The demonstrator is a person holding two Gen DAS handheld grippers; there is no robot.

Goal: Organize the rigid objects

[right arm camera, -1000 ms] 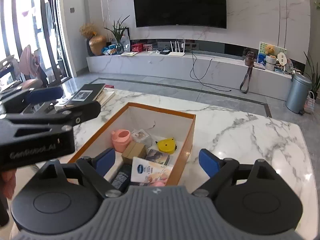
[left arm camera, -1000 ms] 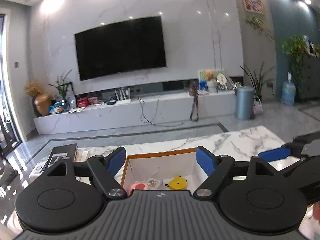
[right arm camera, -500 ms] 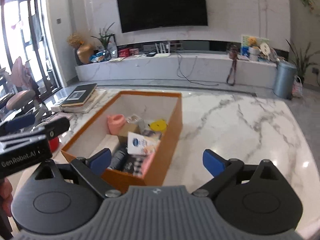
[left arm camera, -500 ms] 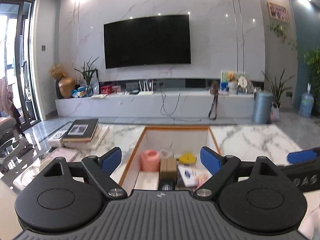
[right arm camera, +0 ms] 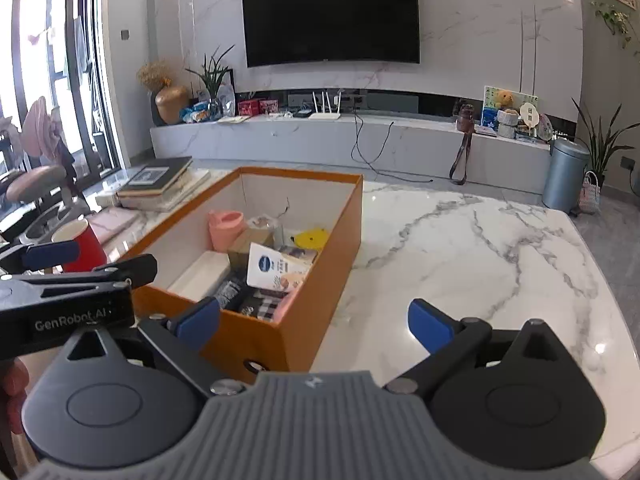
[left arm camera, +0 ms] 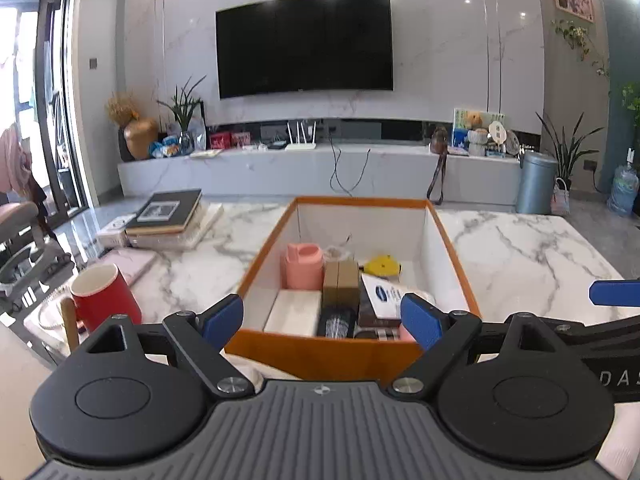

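Both tongs sank toward the orange box [left arm camera: 320,350], spread and empty; only the right view shows its finger-hole.

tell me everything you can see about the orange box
The orange box is an open-topped rectangular carton, seemingly cardboard, orange outside and white inside. It sits flat on the marble table. A round finger hole shows in its near end. Inside lie a pink cup, a yellow tape measure, small cartons and packets.
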